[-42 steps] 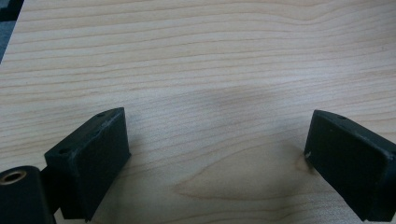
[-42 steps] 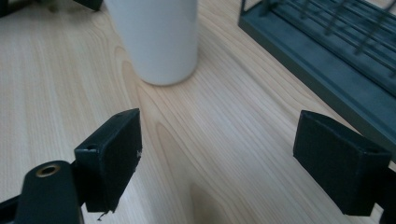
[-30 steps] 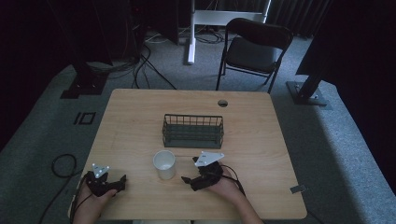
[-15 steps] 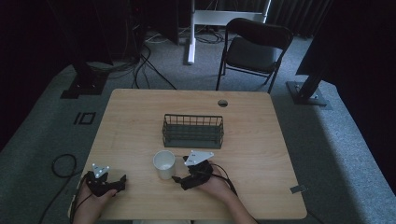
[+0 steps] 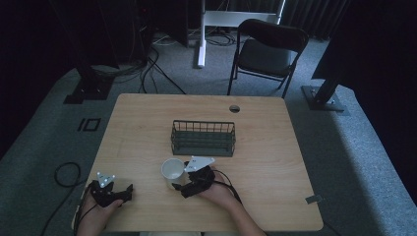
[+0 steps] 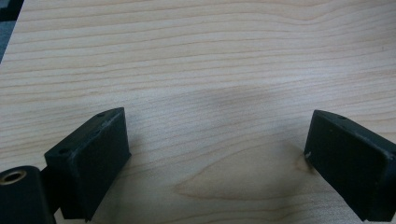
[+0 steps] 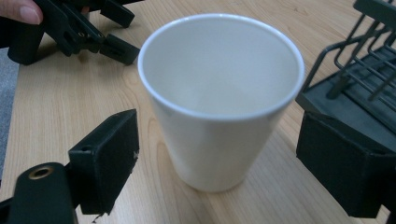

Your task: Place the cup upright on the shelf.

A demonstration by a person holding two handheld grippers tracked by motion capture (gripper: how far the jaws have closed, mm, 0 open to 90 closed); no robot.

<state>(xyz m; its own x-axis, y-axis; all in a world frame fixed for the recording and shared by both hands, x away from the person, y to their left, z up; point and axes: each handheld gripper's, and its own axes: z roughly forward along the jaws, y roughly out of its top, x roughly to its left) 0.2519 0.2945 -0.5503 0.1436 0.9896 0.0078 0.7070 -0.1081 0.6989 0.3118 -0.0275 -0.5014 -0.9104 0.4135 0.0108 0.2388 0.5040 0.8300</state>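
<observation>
Table: you work at its near edge; wire basket sits mid-table.
Cup: upright, just in front of the basket, between your right jaws, untouched.
Right gripper: jaws wide; step looks like reaching to grasp. Next, close squarely on the wall.
Left gripper: jaws wide, holding nothing, over bare wood.

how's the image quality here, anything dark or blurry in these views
High view: dim overall, the floor and background nearly black, the white cup the brightest spot. Right gripper view: well lit, the cup sharp, the wire basket at the edge slightly soft. Left gripper view: bright, wood grain of the table crisp, a faint soft shadow between the open jaws.
</observation>
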